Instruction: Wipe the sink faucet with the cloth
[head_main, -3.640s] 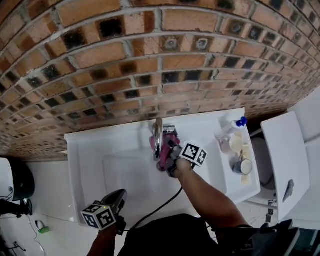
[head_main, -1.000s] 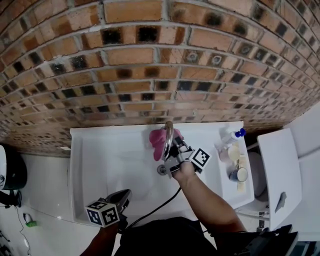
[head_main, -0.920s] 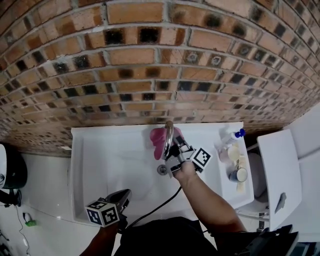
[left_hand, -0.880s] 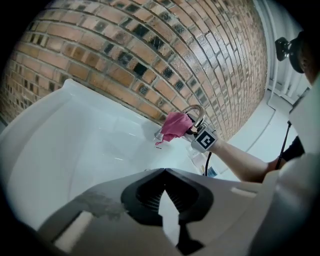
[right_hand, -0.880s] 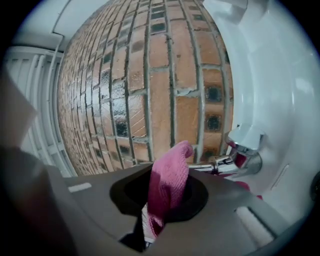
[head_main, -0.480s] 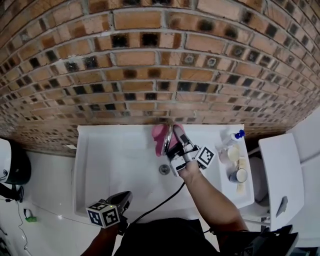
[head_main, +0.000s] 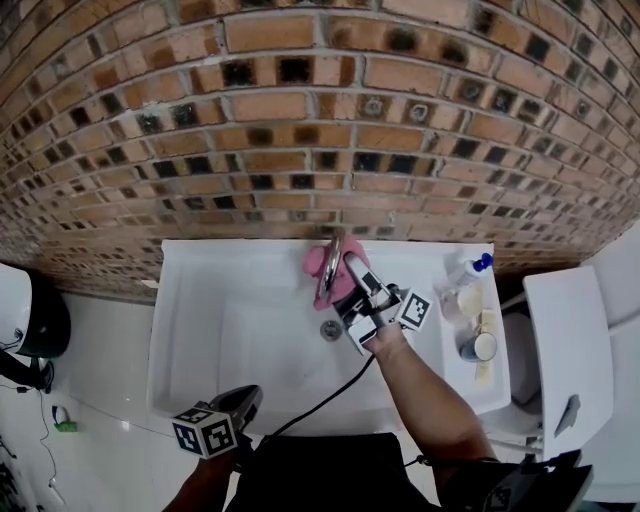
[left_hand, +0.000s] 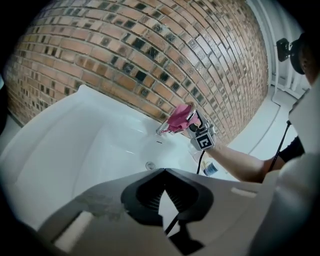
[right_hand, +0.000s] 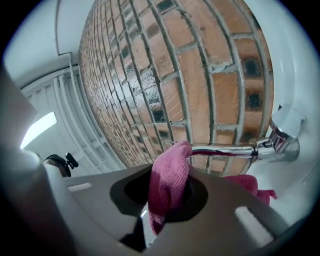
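A chrome faucet (head_main: 329, 262) arches out from the brick wall over the white sink (head_main: 230, 330). A pink cloth (head_main: 322, 270) is draped over its spout. My right gripper (head_main: 352, 283) is shut on the cloth and presses it against the faucet's right side. In the right gripper view the pink cloth (right_hand: 168, 186) fills the jaws and touches the chrome spout (right_hand: 225, 150). My left gripper (head_main: 232, 405) hangs over the sink's front edge, shut and with nothing in it; its view shows the cloth (left_hand: 177, 118) on the faucet far ahead.
The drain (head_main: 331, 329) lies in the basin below the spout. On the sink's right ledge stand a blue-capped bottle (head_main: 466, 268), a round container (head_main: 477, 346) and small items. A white cabinet (head_main: 567, 340) is at the right, and a brick wall (head_main: 300, 120) rises behind.
My right gripper has slid the cloth up along the spout toward the wall, from near the outlet end to its upper part. My left gripper has stayed in place.
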